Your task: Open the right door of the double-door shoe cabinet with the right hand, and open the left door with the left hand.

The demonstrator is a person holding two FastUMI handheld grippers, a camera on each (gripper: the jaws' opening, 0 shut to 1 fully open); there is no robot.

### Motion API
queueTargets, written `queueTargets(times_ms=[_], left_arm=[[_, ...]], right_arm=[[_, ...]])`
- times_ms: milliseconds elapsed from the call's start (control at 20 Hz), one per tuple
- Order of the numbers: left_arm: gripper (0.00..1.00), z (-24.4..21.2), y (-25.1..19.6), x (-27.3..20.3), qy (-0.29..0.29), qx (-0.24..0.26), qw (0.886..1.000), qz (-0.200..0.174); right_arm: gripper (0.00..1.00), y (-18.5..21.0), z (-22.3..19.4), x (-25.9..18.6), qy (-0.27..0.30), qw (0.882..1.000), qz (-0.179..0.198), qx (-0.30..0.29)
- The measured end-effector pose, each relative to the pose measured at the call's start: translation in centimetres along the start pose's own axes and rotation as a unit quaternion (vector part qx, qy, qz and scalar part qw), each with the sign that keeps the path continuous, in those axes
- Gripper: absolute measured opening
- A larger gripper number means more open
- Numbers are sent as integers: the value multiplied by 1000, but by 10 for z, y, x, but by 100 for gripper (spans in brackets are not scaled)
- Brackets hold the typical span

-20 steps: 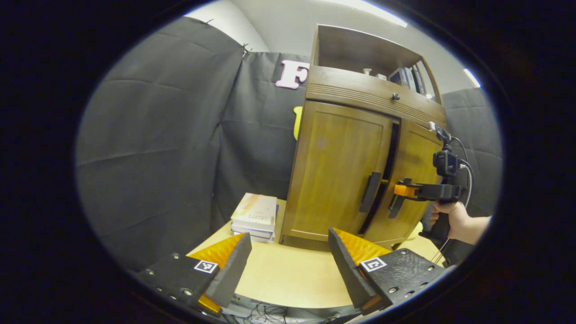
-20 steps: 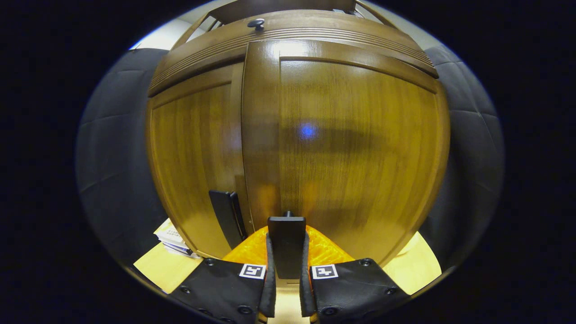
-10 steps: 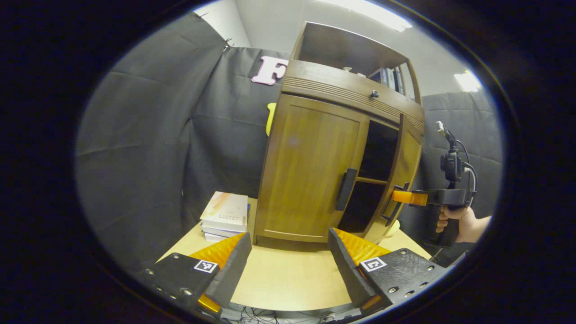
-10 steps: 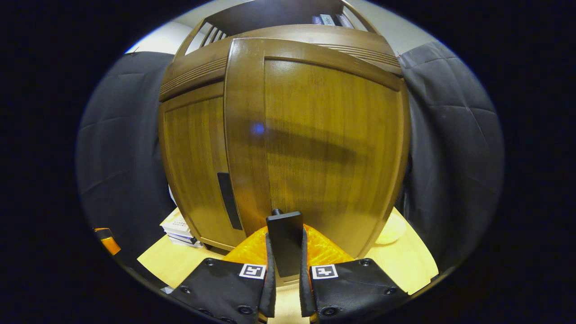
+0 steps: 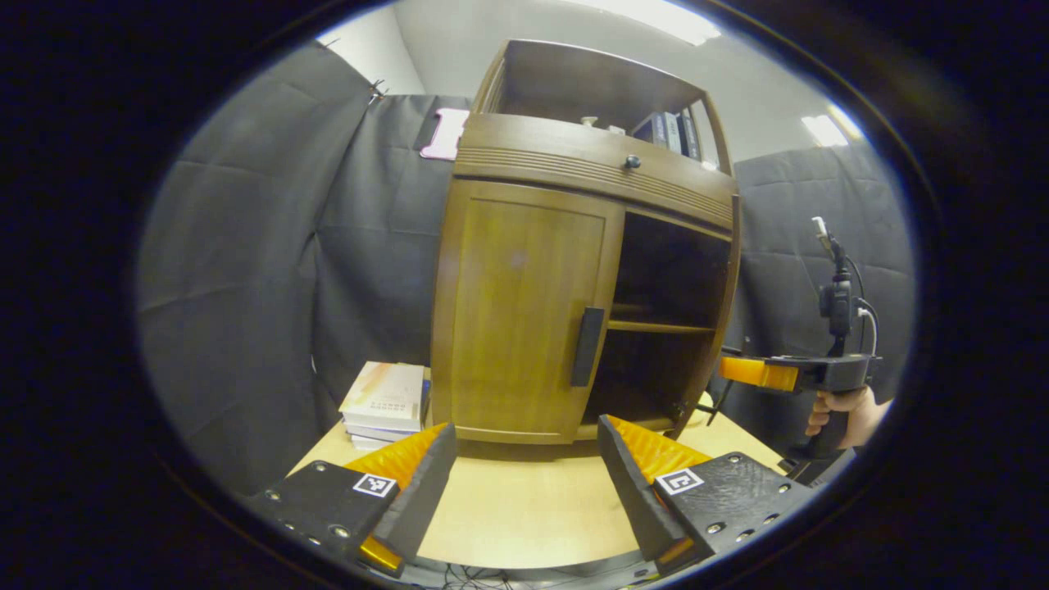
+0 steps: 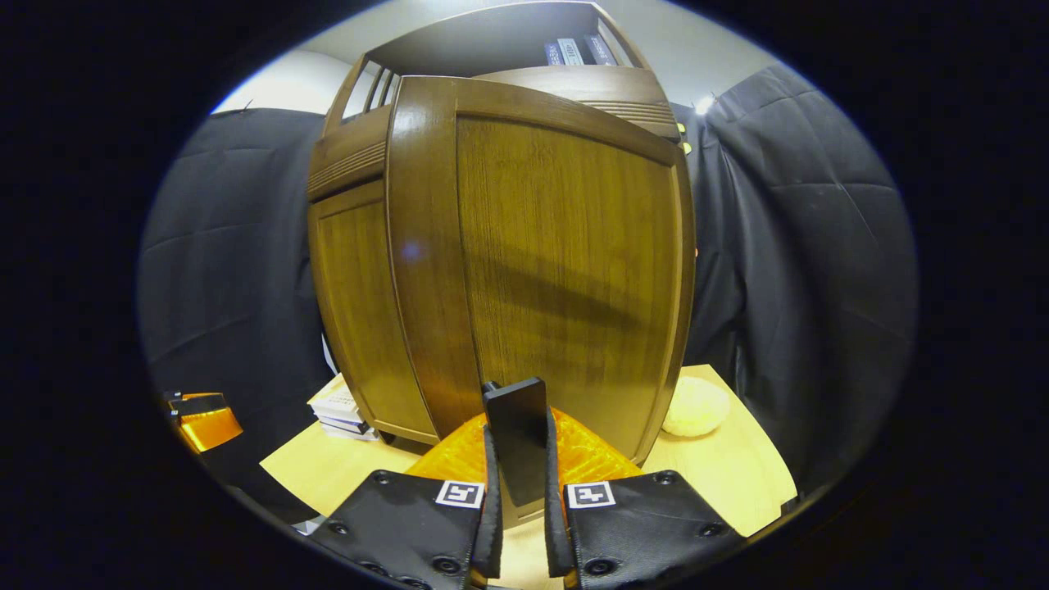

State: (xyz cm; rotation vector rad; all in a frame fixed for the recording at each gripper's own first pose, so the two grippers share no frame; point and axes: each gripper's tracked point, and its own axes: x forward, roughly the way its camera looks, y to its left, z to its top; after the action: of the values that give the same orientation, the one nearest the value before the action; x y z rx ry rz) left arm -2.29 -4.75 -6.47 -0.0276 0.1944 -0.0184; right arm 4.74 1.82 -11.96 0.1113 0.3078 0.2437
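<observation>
Black cloth fills the left of the left gripper view, and at lower left a small stack of pale paperback books (image 5: 385, 399) lies on the light wooden tabletop (image 5: 524, 508), just beside the tall brown wooden shoe cabinet (image 5: 586, 156). Left of centre, the cabinet's left door (image 5: 520, 311) sits flush, its dark vertical bar handle (image 5: 588, 347) untouched. The left gripper (image 5: 524, 459), at the bottom of the frame, has its fingers spread wide and empty, apart from that handle, probably lined up for its own pull. Right of centre, the open compartment shows a dark shelf (image 5: 660, 328). At far right a hand (image 5: 844, 410) holds the right gripper (image 5: 742, 370) level. In the right gripper view, that gripper's fingers are pressed together on the right door's dark handle (image 6: 518, 438), so the right door (image 6: 557, 270) stands swung out, and a pale round object (image 6: 695, 406) sits at lower right
</observation>
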Motion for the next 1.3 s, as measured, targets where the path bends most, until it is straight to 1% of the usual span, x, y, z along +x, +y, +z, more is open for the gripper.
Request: queueTargets(times_ms=[100, 200, 350, 500, 600, 700, 800, 900, 950, 1000, 1050, 1100, 1150, 1200, 1250, 1300], left_arm=[[100, 3, -22, -1, 3, -3, 1000, 7], [100, 6, -48, -2, 2, -8, 1000, -1], [100, 15, -80, -2, -2, 8, 1000, 2], [100, 18, -113, -5, -3, -2, 1000, -15], [100, 18, -131, -3, 5, -1, 1000, -24], [100, 20, -150, 1, 10, 2, 999, -40], [100, 22, -168, 8, 15, 12, 998, -62], [100, 26, -186, 18, 19, 22, 996, -85], [100, 25, -198, 25, 20, 25, 995, -96], [100, 25, -209, 31, 21, 26, 994, -107], [100, 25, -219, 33, 21, 26, 992, -118], [100, 25, -229, 37, 20, 26, 991, -128], [100, 26, -237, 42, 20, 26, 990, -136], [100, 26, -245, 46, 21, 27, 989, -144], [100, 27, -255, 51, 21, 28, 988, -152], [100, 27, -263, 55, 21, 29, 986, -160]], right_arm=[[22, -9, -4, -8, 3, 1000, 14, -1], [22, -19, -4, -14, -1, 1000, 23, 2], [22, -36, -6, -25, -2, 1000, 30, 6], [22, -56, -11, -39, 2, 1000, 28, 6], [22, -72, -16, -47, 8, 999, 25, 31], [22, -89, -17, -55, 5, 999, 9, 46], [21, -111, -16, -61, 1, 999, -15, 45], [13, -136, -16, -64, -4, 998, -36, 45], [17, -147, -16, -66, -6, 998, -43, 50], [13, -156, -14, -67, -5, 997, -47, 56], [4, -162, -15, -68, -6, 997, -47, 54], [0, -164, -15, -68, -7, 998, -41, 45], [10, -166, -14, -69, -8, 999, -38, 32], [0, -169, -13, -69, -11, 999, -34, 18], [10, -172, -13, -70, -15, 999, -32, 5], [10, -177, -12, -72, -19, 999, -32, -3]])
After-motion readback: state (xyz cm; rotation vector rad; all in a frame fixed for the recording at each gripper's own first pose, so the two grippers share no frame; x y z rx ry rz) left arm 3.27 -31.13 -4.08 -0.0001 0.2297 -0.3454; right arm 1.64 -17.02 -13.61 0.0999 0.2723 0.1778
